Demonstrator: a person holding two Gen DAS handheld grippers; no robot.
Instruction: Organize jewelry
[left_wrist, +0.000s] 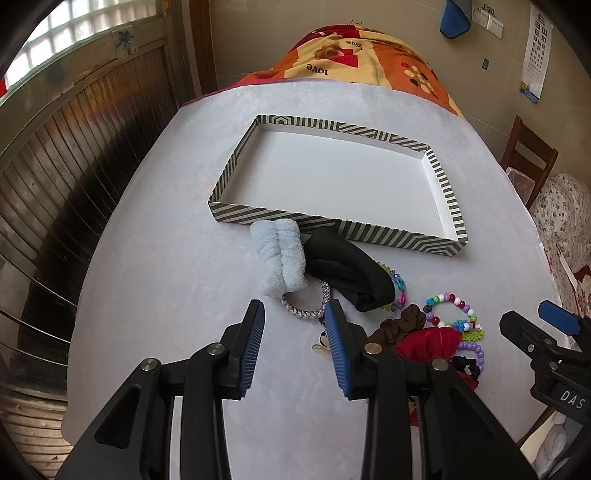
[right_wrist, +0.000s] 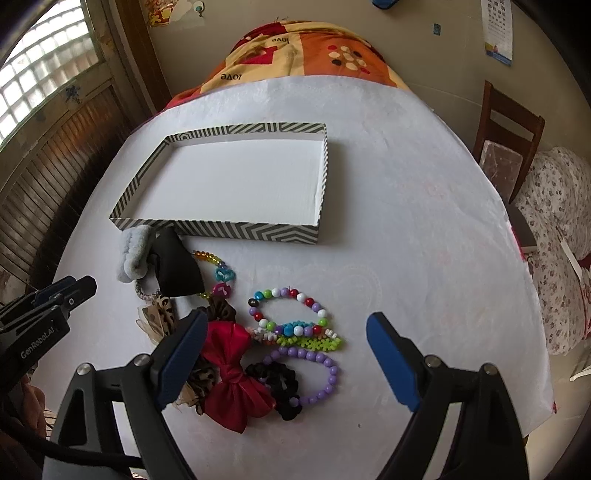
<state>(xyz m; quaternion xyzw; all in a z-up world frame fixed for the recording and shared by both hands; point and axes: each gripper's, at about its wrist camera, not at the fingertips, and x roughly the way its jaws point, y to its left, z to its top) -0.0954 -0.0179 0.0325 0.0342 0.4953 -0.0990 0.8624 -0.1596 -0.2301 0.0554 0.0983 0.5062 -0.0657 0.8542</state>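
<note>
White textured cloth covers the table (right_wrist: 424, 229), where a shallow rectangular striped tray (right_wrist: 221, 232) sits at 12 o'clock. Beaded bracelets (right_wrist: 291, 314) and a satin red bow (right_wrist: 231, 373) (glossy, creased) lie between the right gripper's (right_wrist: 286, 354) parted fingers. Left gripper (left_wrist: 293, 332) open, near a braided hair tie (left_wrist: 306, 308); "GenRobot.AI" marks it.

A white tablecloth (right_wrist: 406, 229) covers the table, over an orange patterned blanket (left_wrist: 369, 55). A wooden chair (right_wrist: 506, 133) stands beside it; an eye chart (left_wrist: 535, 55) hangs on the wall.
</note>
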